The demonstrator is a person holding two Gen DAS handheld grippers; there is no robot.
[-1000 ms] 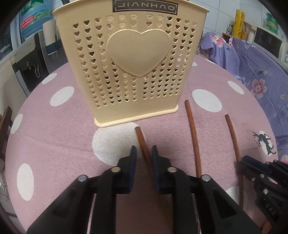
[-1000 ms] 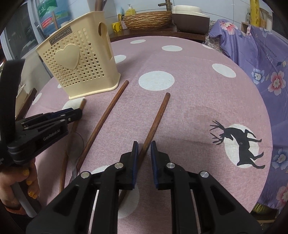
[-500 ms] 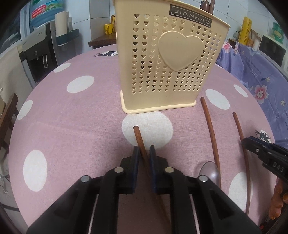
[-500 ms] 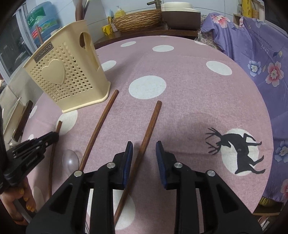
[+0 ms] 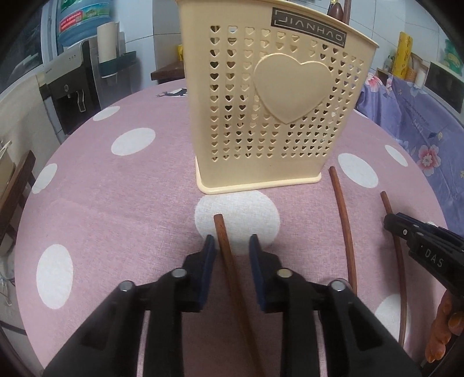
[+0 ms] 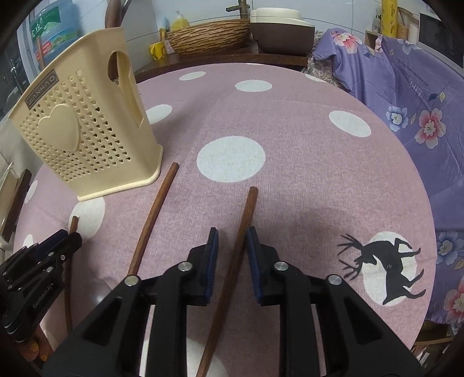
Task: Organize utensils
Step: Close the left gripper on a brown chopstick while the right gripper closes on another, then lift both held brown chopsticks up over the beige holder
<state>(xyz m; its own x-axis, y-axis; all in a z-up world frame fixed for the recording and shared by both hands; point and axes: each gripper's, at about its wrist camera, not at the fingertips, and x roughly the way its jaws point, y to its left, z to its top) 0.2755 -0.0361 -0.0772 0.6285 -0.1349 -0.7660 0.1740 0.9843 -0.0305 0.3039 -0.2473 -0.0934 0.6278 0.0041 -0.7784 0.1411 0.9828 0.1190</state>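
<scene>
We see both grippers closing; left gripper [image 5: 230,242] and right gripper [image 6: 231,235] each straddle a wooden handle [image 5: 224,249], pads seemingly not touching; open tablecloth [image 6: 290,179] lies ahead, right of the holder [image 6: 87,145].

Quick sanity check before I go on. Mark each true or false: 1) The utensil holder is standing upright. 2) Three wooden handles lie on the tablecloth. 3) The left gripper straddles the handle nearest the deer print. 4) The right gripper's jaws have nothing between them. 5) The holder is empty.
1) True: the utensil holder stands upright on the tablecloth.
2) True: left handle, middle handle, right handle.
3) False: the left gripper straddles the handle farthest from the deer print.
4) False: the right gripper has the right handle between its closing jaws.
5) False: dark utensil tips stick out of its top.
</scene>
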